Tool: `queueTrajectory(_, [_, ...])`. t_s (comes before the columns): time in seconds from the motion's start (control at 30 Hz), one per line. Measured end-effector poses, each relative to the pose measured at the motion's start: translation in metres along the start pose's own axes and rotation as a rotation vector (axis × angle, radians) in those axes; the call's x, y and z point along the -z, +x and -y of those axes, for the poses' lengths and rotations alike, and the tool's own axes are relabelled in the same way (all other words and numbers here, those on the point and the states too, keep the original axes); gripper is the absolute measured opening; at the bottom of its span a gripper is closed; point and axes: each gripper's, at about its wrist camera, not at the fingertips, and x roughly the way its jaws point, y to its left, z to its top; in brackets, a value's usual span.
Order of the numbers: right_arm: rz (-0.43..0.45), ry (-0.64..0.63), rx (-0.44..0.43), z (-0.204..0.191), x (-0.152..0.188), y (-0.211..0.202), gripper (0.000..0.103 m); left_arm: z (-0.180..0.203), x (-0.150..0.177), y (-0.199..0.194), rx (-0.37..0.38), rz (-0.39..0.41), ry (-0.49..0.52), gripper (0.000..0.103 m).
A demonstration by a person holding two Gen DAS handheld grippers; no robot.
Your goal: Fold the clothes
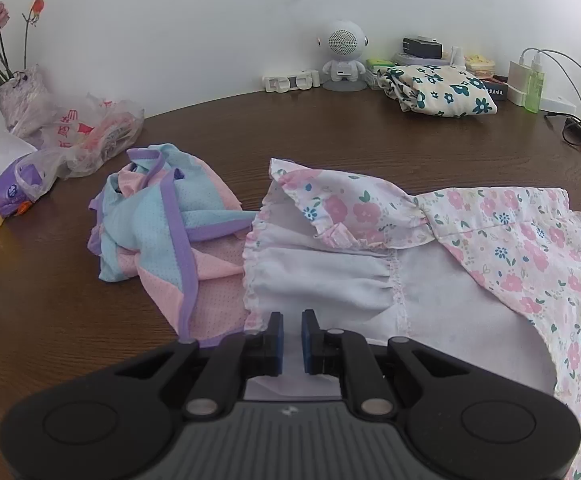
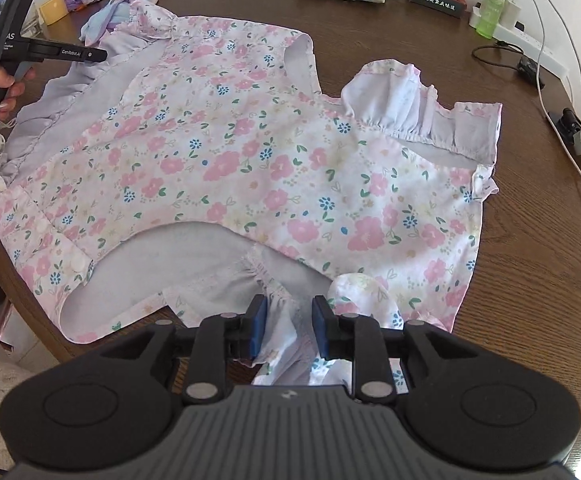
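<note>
Floral garment (image 2: 250, 160) spread flat on the brown desk (image 2: 530, 280).
Left gripper (image 1: 291, 334) fingers parted over its white ruffled edge beside the pastel garment (image 1: 162, 232); right gripper (image 2: 289, 326) fingers parted around a bunched near hem.

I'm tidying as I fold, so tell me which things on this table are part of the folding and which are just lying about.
Part of the folding:
pink floral garment, spread flat
blue and pink mesh garment, crumpled
folded cream floral cloth
left gripper
right gripper

Lying about:
plastic bags
robot-shaped speaker
green bottle
vase of dried roses
</note>
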Motion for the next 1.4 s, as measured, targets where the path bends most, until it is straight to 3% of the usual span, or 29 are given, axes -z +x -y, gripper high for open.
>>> queueTrajectory(0.13, [0.092, 0.005, 0.059, 0.006, -0.006, -0.017, 0.024, 0.001, 0.001, 0.000, -0.005, 0.006, 0.011, 0.010])
queueTrajectory(0.3, [0.053, 0.004, 0.109, 0.018, -0.011, -0.004, 0.025, 0.002, 0.002, -0.001, -0.007, 0.009, 0.016, 0.010])
queueTrajectory(0.43, [0.040, 0.053, 0.023, 0.019, -0.005, 0.007, 0.026, 0.002, 0.002, -0.001, -0.007, 0.013, 0.018, 0.010])
queueTrajectory(0.6, [0.176, 0.205, -0.135, 0.033, 0.004, -0.030, 0.026, 0.002, 0.003, -0.001, -0.007, 0.015, 0.023, 0.010])
queueTrajectory(0.73, [0.238, 0.268, 0.016, 0.054, 0.014, -0.049, 0.026, 0.003, 0.003, -0.001, -0.009, 0.018, 0.028, 0.009])
queueTrajectory(0.87, [0.182, 0.296, 0.096, 0.070, 0.023, -0.028, 0.029, 0.004, 0.004, -0.001, -0.014, 0.019, 0.025, 0.009])
queueTrajectory(0.93, [0.170, 0.281, 0.096, 0.067, 0.025, -0.018, 0.035, 0.005, 0.004, -0.001, -0.019, 0.020, 0.029, 0.009])
queueTrajectory(1.1, [0.111, 0.145, 0.187, 0.044, 0.025, -0.003, 0.035, 0.004, 0.005, -0.001, -0.028, 0.025, 0.013, 0.010])
queueTrajectory(1.33, [0.146, 0.189, 0.148, 0.051, 0.020, -0.006, 0.036, 0.000, 0.005, 0.001, -0.037, 0.031, -0.020, 0.010])
queueTrajectory(1.4, [0.156, 0.202, 0.136, 0.053, 0.019, -0.007, 0.035, -0.006, 0.003, -0.001, -0.010, 0.021, -0.050, 0.010])
